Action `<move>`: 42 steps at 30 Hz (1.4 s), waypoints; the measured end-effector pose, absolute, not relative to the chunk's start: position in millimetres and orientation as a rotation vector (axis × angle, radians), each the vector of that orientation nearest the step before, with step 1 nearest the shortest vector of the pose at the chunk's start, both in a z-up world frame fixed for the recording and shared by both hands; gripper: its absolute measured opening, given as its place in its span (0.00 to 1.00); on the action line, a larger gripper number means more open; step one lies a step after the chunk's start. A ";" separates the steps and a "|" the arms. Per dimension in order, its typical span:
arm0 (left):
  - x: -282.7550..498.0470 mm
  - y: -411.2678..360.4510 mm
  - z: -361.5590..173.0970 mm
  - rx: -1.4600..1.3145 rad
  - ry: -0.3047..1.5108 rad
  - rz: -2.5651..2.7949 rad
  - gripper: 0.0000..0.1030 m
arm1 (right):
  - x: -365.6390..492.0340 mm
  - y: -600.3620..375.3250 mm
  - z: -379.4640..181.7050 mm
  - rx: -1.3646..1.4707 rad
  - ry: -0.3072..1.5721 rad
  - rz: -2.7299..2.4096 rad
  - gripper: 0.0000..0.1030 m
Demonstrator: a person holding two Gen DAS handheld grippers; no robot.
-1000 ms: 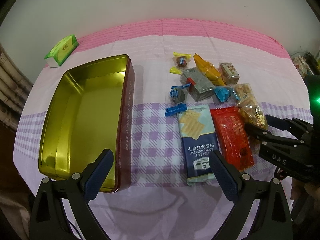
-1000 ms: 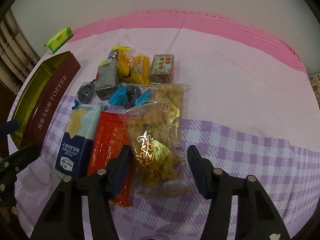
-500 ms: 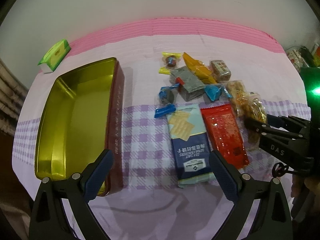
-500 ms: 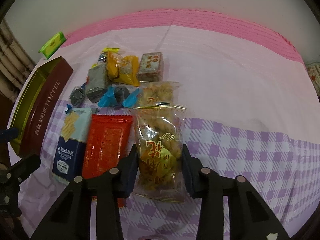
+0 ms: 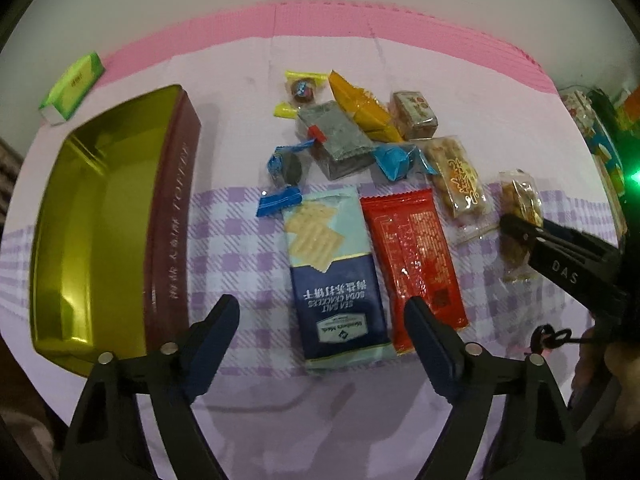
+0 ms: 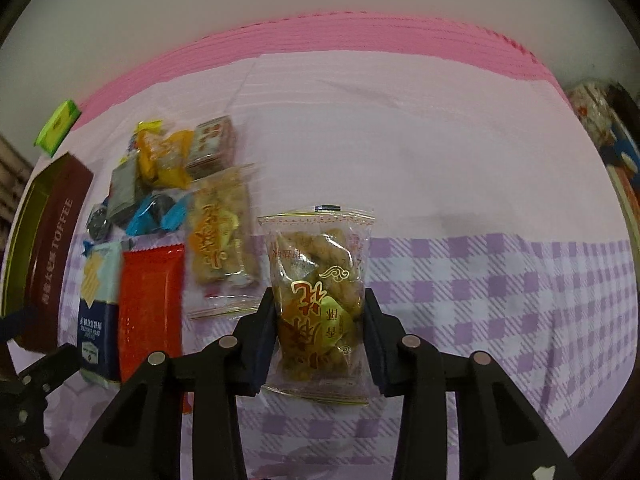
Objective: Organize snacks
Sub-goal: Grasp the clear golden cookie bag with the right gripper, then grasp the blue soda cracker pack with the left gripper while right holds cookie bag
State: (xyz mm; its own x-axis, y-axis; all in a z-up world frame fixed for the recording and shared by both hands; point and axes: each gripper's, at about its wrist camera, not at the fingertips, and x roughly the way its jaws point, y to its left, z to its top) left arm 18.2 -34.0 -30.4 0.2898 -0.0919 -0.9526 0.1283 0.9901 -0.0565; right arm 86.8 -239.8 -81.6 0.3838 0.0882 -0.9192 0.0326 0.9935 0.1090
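On the desk lies a pink-and-purple cloth beside a white wall. Right gripper jaws pinch a clear snack pack. Left gripper jaws, just narrowing, stand spread over the cracker pack; tin alongside.

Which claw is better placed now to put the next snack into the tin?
Right, probably. The right claw is already shut on the clear twist-snack packet. The left claw is open over the cracker packet, holding nothing, though nearer the tin.
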 end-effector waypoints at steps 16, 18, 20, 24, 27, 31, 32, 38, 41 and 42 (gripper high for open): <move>52.7 -37.7 -59.1 -0.025 1.377 -0.086 0.64 | 86.5 -240.9 -85.9 0.113 1.198 0.045 0.36; 55.4 -38.0 -63.0 -0.024 1.386 -0.082 0.64 | 86.9 -241.1 -85.7 0.121 1.199 0.049 0.36; 59.6 -37.5 -67.3 -0.022 1.385 -0.081 0.64 | 87.0 -241.2 -85.8 0.120 1.200 0.052 0.36; 67.9 -42.4 -77.4 0.009 1.387 -0.077 0.64 | 87.1 -241.2 -85.2 0.122 1.201 0.053 0.36; 73.1 -47.7 -81.7 0.040 1.375 -0.077 0.64 | 87.4 -240.3 -84.9 0.123 1.202 0.054 0.36; 70.9 -47.6 -78.0 0.062 1.362 -0.094 0.52 | 87.2 -239.8 -85.1 0.124 1.202 0.056 0.37; 67.4 -49.5 -76.5 0.066 1.363 -0.097 0.51 | 87.2 -239.9 -85.1 0.124 1.202 0.056 0.37; 63.1 -48.3 -74.9 0.080 1.367 -0.112 0.50 | 86.7 -239.5 -85.5 0.115 1.202 0.055 0.37; 55.8 -47.8 -68.1 0.086 1.357 -0.123 0.50 | 86.8 -239.2 -85.5 0.114 1.202 0.055 0.37; 54.1 -47.7 -66.3 0.092 1.353 -0.125 0.50 | 86.7 -238.1 -85.7 0.109 1.203 0.055 0.37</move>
State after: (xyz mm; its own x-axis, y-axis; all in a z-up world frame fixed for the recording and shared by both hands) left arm 54.1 -47.7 -66.3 0.2110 -0.0366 -0.9768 0.1426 0.9898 -0.0063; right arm 86.7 -238.1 -85.7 0.3594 0.1002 -0.9278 0.0156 0.9934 0.1134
